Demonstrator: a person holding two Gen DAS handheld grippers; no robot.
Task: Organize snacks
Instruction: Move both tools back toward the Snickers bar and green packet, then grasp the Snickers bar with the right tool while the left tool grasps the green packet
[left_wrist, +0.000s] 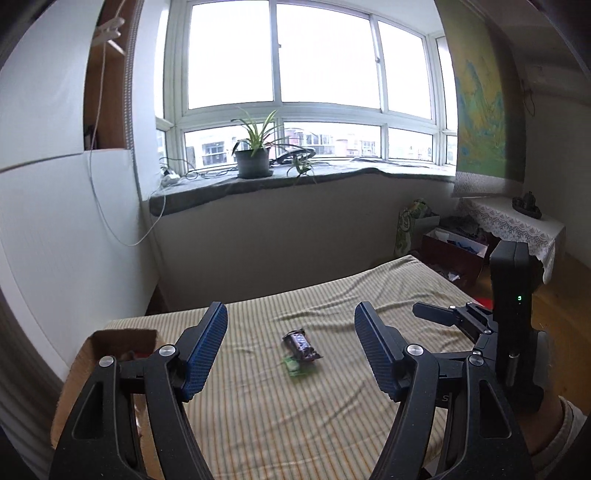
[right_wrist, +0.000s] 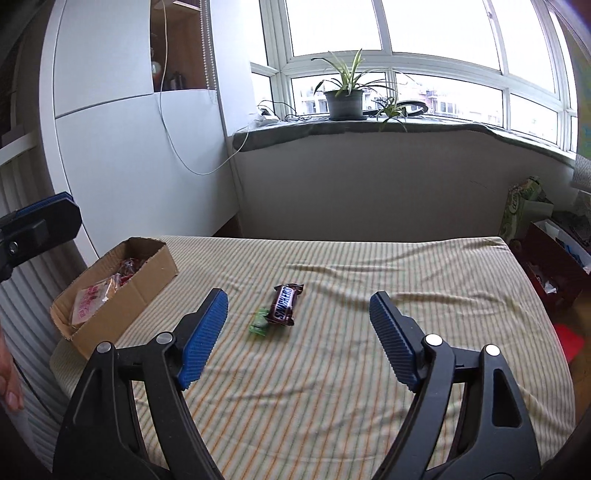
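Both grippers, left gripper (left_wrist: 291, 317) and right gripper (right_wrist: 299, 306), hang open and empty. Brown cardboard box (right_wrist: 155, 273) already holds several packets; the brown Snickers bar (right_wrist: 284, 304) and small green-wrapped sweet (right_wrist: 259, 322) remain on the striped cloth-covered table (right_wrist: 369, 369).

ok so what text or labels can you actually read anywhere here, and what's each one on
"SNICKERS": white letters on the brown candy bar wrapper lying on the striped cloth.
Pink print on the clear packet in the cardboard box: too small to read.
Small green packet beside the bar: print blurred, unreadable.
Green printed bag on the floor: lettering unreadable.
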